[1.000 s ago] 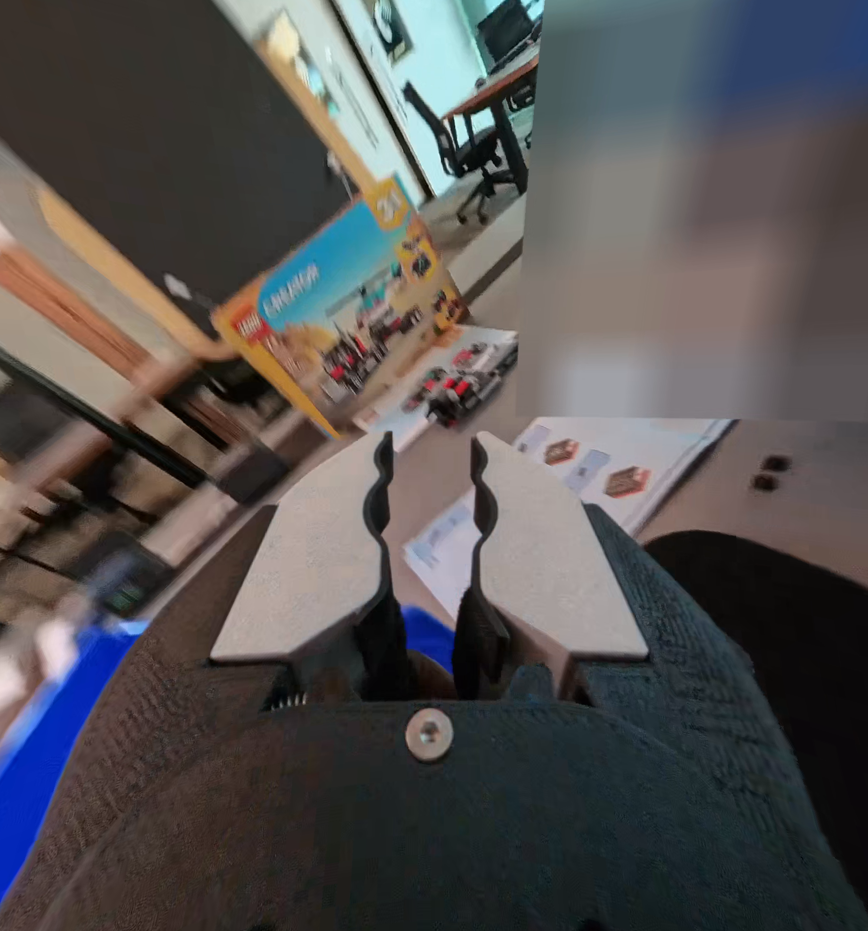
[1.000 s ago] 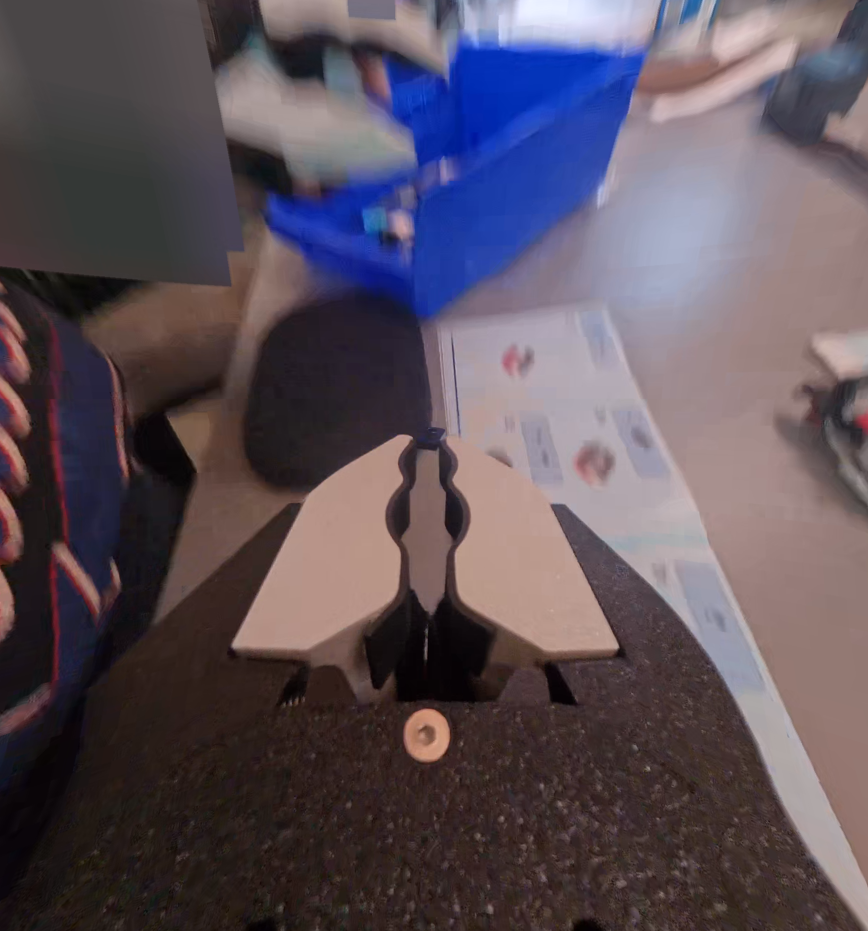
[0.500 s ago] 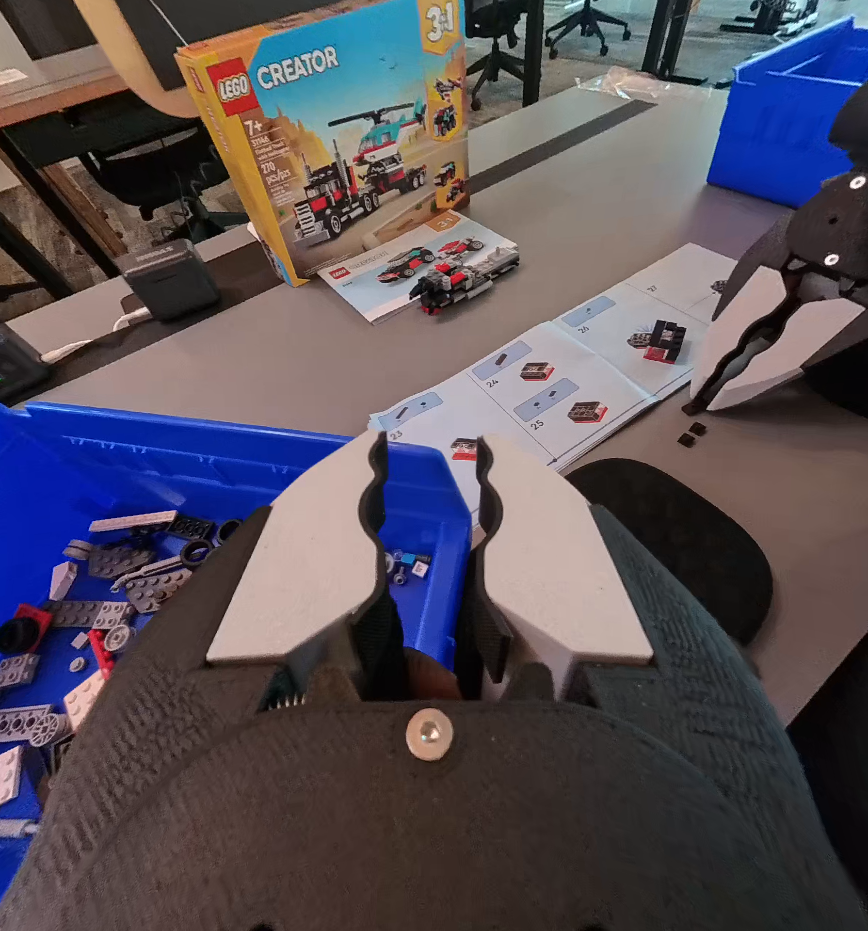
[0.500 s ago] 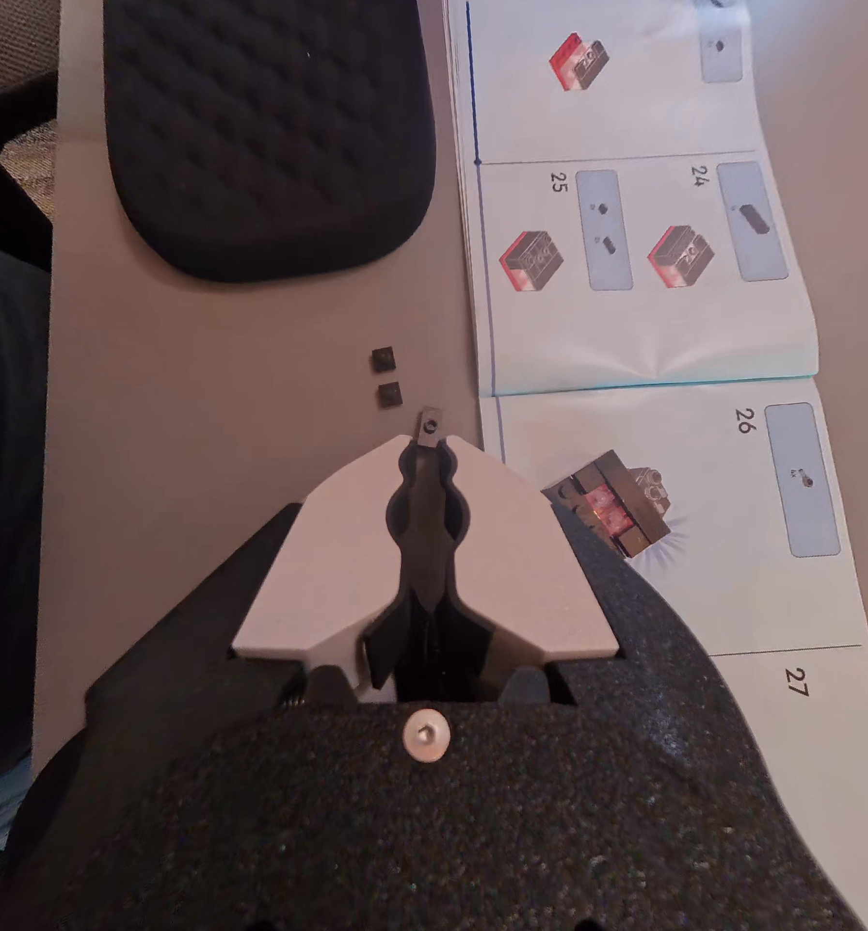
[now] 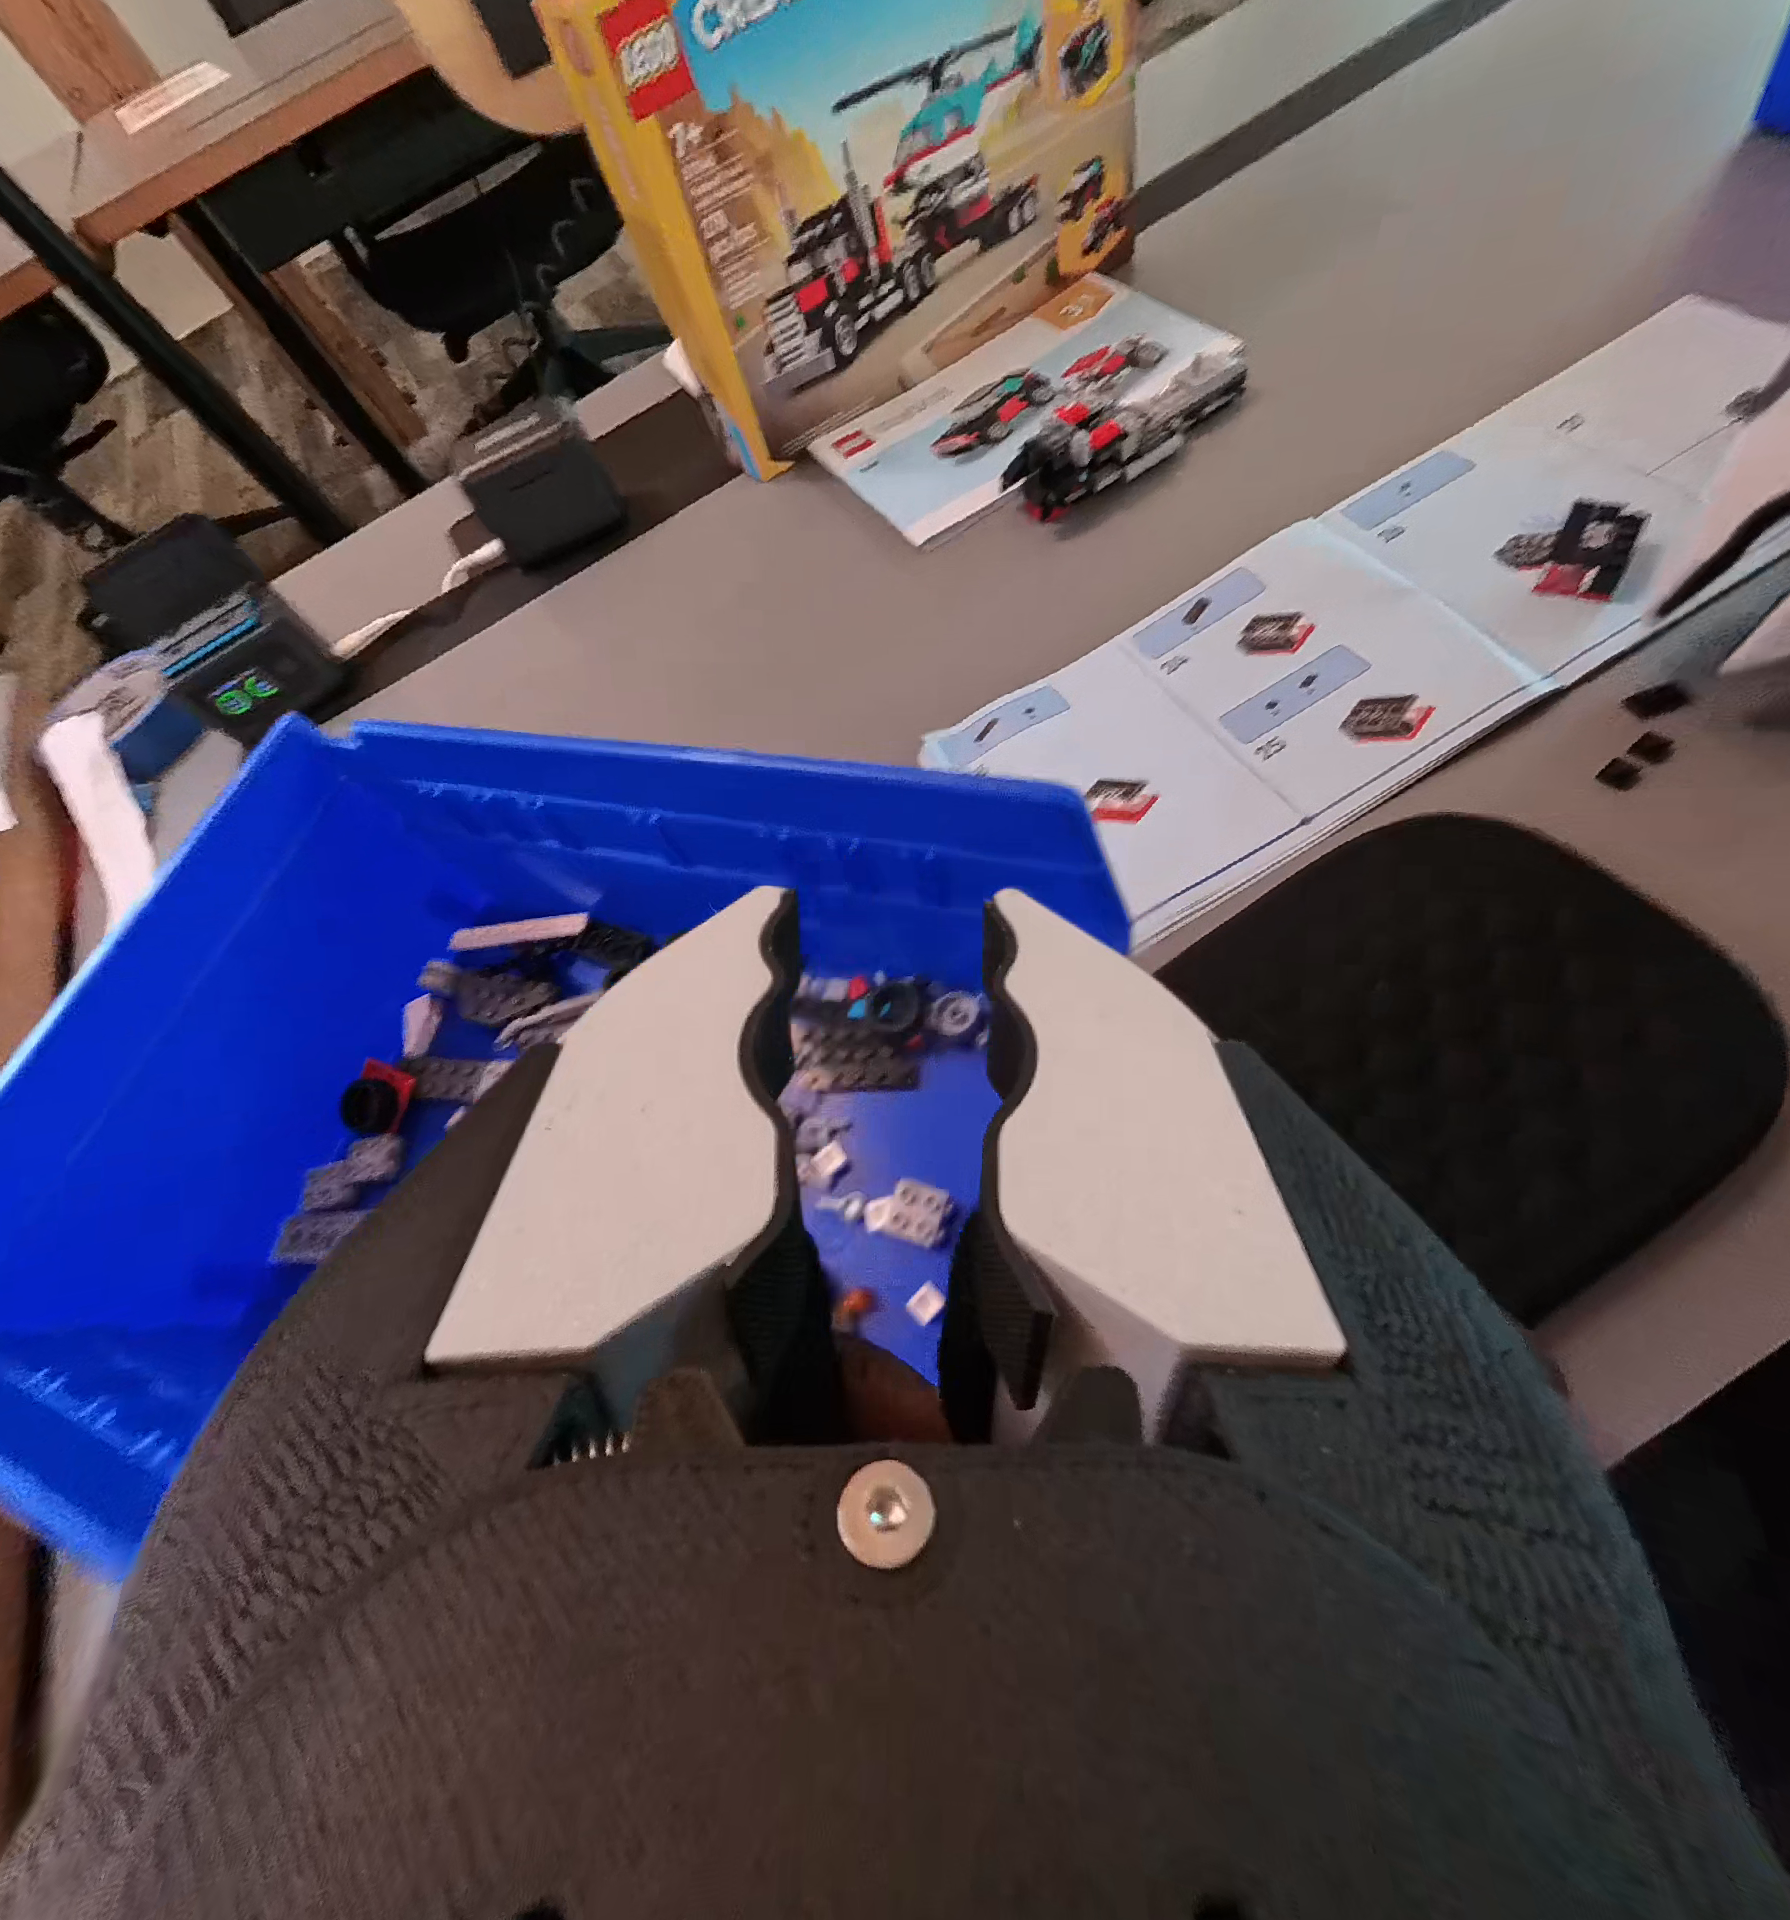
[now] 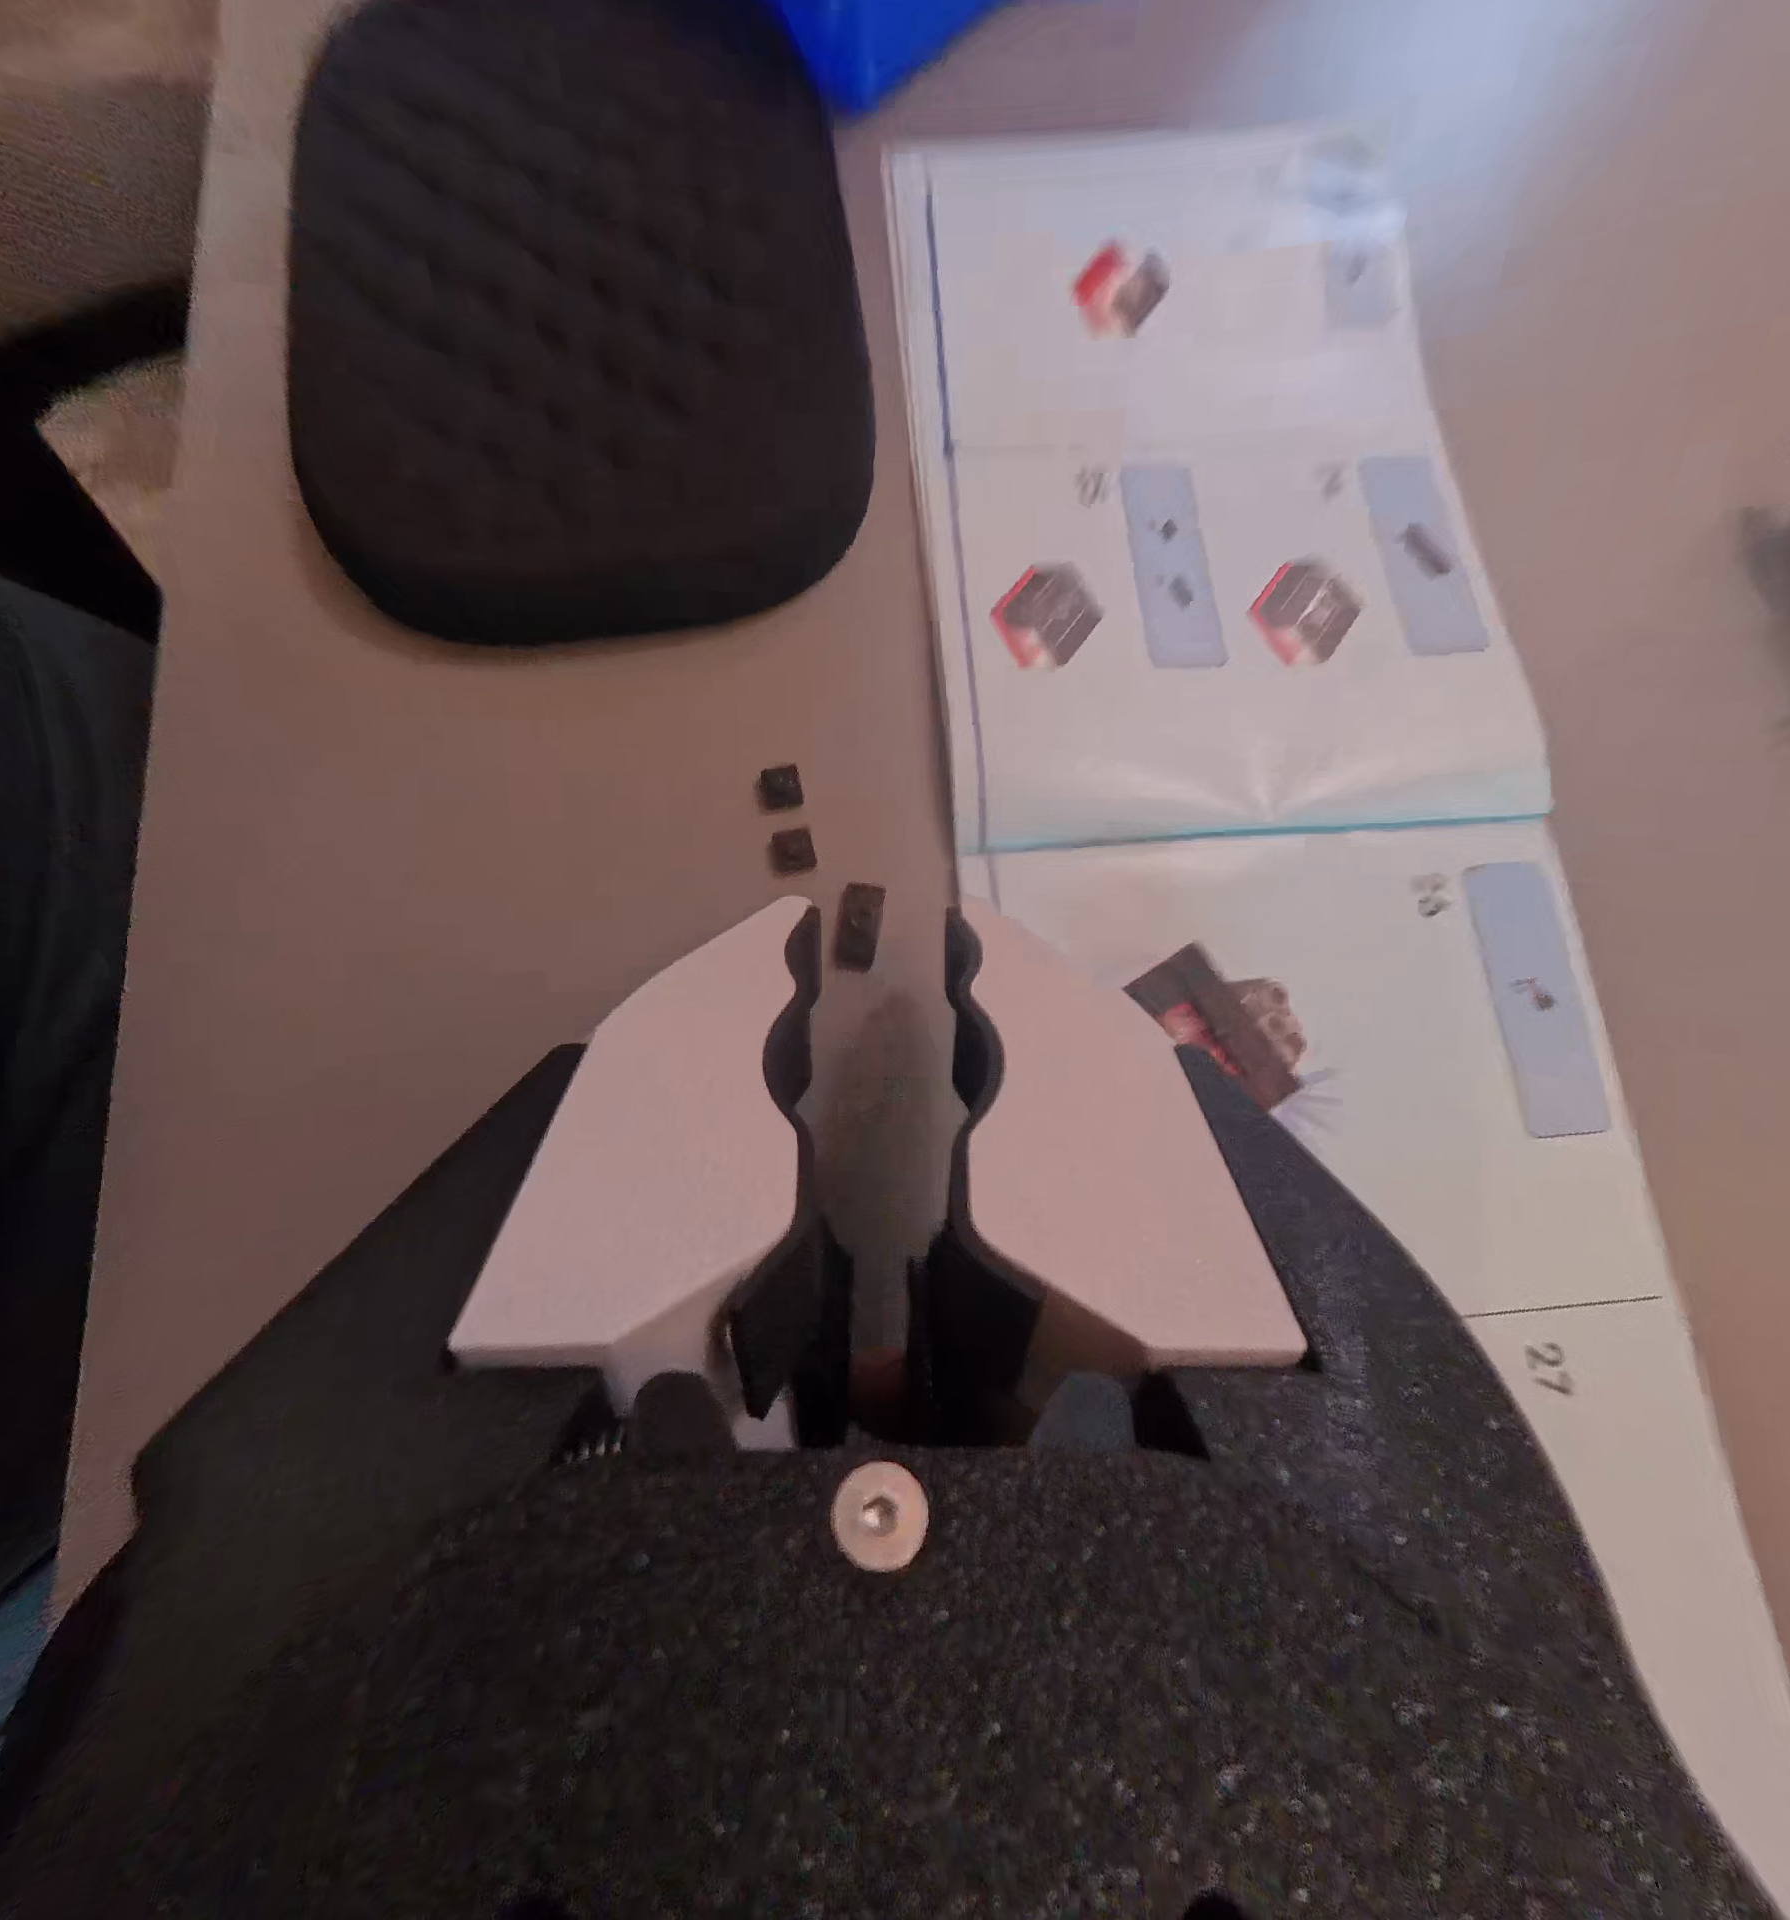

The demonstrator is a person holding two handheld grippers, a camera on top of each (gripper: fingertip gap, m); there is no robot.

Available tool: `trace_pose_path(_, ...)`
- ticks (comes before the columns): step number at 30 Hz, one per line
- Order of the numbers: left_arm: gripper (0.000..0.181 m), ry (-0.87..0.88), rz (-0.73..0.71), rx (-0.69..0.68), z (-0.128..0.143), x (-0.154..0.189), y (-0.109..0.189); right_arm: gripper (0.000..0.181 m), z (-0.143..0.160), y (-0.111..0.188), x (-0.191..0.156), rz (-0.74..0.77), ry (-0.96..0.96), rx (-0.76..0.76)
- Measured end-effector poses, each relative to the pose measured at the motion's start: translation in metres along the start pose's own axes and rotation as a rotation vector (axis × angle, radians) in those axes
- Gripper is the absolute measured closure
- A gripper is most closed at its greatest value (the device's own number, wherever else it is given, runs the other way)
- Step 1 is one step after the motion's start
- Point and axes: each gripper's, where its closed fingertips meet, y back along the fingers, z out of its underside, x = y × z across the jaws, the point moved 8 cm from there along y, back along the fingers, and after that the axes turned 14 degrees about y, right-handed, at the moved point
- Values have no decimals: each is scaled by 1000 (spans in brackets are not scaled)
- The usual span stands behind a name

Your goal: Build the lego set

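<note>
Small dark flat lego plate (image 6: 858, 924) lies on the grey desk (image 6: 517, 831) at twelve o'clock between the gaping right tongs (image 6: 878, 920); left tongs (image 5: 886, 909) gape empty above the blue plastic bin (image 5: 195, 1039).

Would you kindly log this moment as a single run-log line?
left gripper: open over blue bin | right gripper: open, small dark piece on table between jaws | small build on instruction booklet

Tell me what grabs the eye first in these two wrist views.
The bright blue plastic bin of loose grey and black bricks fills the left wrist view, under the open left gripper. Behind it stands the colourful cardboard set box. In the right wrist view, the open right gripper brackets a small black plate on the table beside the open instruction booklet.
</note>
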Motion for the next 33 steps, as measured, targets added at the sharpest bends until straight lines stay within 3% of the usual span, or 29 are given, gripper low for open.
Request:
trace_pose_path(4, 148, -28, -109, -103, 3, -23, 19, 153, -16, 30, 19, 210, 93, 252)
trace_pose_path(8, 148, -57, -126, -275, 13, -44, 28, 149, -24, 54, 37, 431, 183, 435)
trace_pose_path(11, 148, -90, -117, -397, 19, -57, 26, 146, -19, 58, 46, 475, 161, 523)
trace_pose_path(15, 148, -114, -36, -461, 21, -72, 14, 143, -7, 59, 54, 493, 70, 615)
trace_pose_path(27, 149, -454, 362, -609, 24, -89, -53, 143, 13, 53, 61, 471, 15, 588)
trace_pose_path(33, 139, -524, 516, -560, 36, -77, -90, 144, 21, 57, 66, 530, 7, 596)
